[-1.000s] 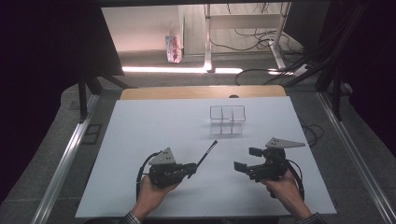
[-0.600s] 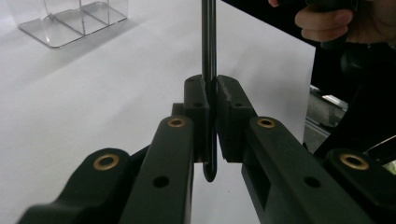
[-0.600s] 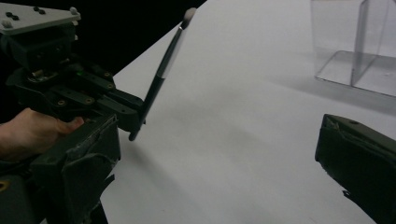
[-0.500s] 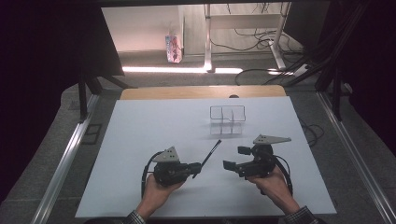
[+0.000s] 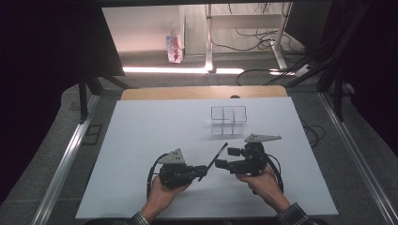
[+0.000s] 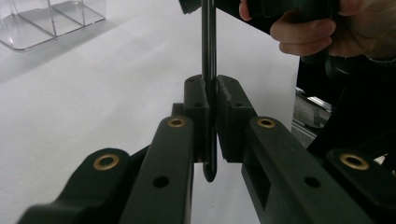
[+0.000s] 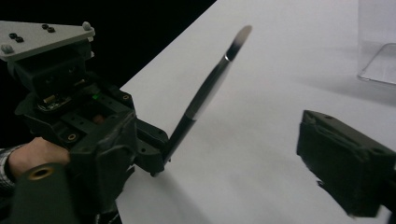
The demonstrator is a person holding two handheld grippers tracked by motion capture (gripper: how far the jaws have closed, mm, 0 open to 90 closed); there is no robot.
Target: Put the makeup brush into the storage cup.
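A thin black brush (image 5: 217,156) with a greyish tip slants up and away from my left gripper (image 5: 202,170), which is shut on its lower end. In the left gripper view the pads (image 6: 198,107) clamp the handle (image 6: 208,51), and its butt pokes out below them. My right gripper (image 5: 224,158) sits just right of the brush and is open; its jaws have just been closing. The brush (image 7: 205,91) stands ahead between them, untouched, with one finger (image 7: 345,168) at the right. A person's hand holds each gripper.
A clear plastic box (image 5: 228,120) with compartments stands on the white table sheet (image 5: 155,126), beyond the grippers. It also appears at the top left of the left gripper view as the box (image 6: 46,23). A wooden table edge (image 5: 202,92) lies behind.
My right gripper has moved left, up to the brush. The left gripper and the brush have stayed put.
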